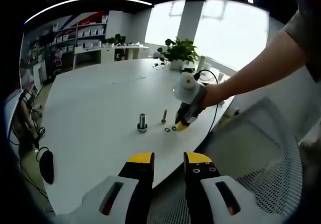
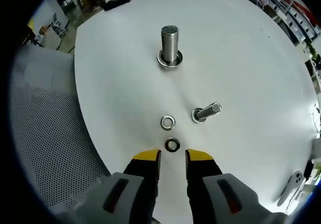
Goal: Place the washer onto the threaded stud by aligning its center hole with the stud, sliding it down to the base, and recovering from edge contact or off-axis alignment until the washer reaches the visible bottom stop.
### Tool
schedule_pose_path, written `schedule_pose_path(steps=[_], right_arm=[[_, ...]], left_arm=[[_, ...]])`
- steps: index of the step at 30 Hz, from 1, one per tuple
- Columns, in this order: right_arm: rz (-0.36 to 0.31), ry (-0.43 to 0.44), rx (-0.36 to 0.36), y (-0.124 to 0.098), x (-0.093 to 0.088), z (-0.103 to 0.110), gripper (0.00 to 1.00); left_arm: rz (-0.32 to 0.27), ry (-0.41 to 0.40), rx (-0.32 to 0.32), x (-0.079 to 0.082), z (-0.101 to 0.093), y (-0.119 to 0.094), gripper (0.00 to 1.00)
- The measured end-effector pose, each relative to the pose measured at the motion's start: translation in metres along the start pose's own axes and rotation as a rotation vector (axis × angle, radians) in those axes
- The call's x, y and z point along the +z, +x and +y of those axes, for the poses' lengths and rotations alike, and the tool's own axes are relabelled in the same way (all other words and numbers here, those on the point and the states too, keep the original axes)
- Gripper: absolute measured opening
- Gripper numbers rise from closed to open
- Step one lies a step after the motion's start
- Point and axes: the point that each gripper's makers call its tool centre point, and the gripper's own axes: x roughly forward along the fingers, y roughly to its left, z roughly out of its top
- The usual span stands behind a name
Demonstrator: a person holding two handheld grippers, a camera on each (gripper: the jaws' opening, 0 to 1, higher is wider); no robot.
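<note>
Yellow-tipped and slightly parted, my right tool (image 2: 173, 159) hangs low over the round white table (image 2: 251, 58), pinching nothing, its jaws straddling the air just short of a small dark metal washer (image 2: 172, 145) that lies flat near the table's closest edge. Just beyond it rests a brighter silver washer (image 2: 168, 122), the two near each other but apart. Beside the silver one stands a slim steel bolt (image 2: 205, 113) on its head, and farther toward the table's middle rises the thick threaded steel stud (image 2: 170, 44), upright on its flanged base. My left tool (image 1: 168, 160) hovers off the table's edge above a white mesh chair (image 1: 261, 164), its jaws likewise parted and empty. From the left gripper view I see the right tool (image 1: 181, 125), gripped by a person's hand (image 1: 213, 94), tip down beside the washers at the table's edge.
</note>
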Motion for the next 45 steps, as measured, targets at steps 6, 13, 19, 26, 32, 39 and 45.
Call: schedule_pose_path(steps=[6,13,19,26,32,39,45], right_arm=[[0.008,-0.004,0.002,0.0038,0.0015,-0.0018,0.22],[0.014,-0.005,0.009,0.0053,0.0017,0.0004,0.22],[-0.001,-0.013,-0.002,0.0061,0.0020,0.0022,0.20],[0.048,-0.014,0.017,0.0071,0.0038,0.0014,0.20],[0.089,-0.009,0.033,0.0071,0.0042,-0.0008,0.19],[0.125,0.023,0.024,0.0084,0.0039,-0.0024,0.17],[0.128,0.030,0.022,0.0081,0.0030,-0.0033,0.17]], left_arm=[[0.001,0.001,0.000,0.0000,0.0001,-0.0001,0.21],[0.001,0.001,-0.003,0.0000,-0.0003,0.0001,0.21],[0.001,0.004,-0.003,0.0002,-0.0005,0.0001,0.21],[0.005,0.007,-0.007,-0.0005,-0.0013,0.0006,0.21],[0.002,0.010,-0.004,0.0003,-0.0006,0.0004,0.21],[-0.005,0.010,0.005,0.0016,0.0010,-0.0002,0.21],[-0.004,0.013,0.001,0.0014,0.0004,0.0001,0.21]])
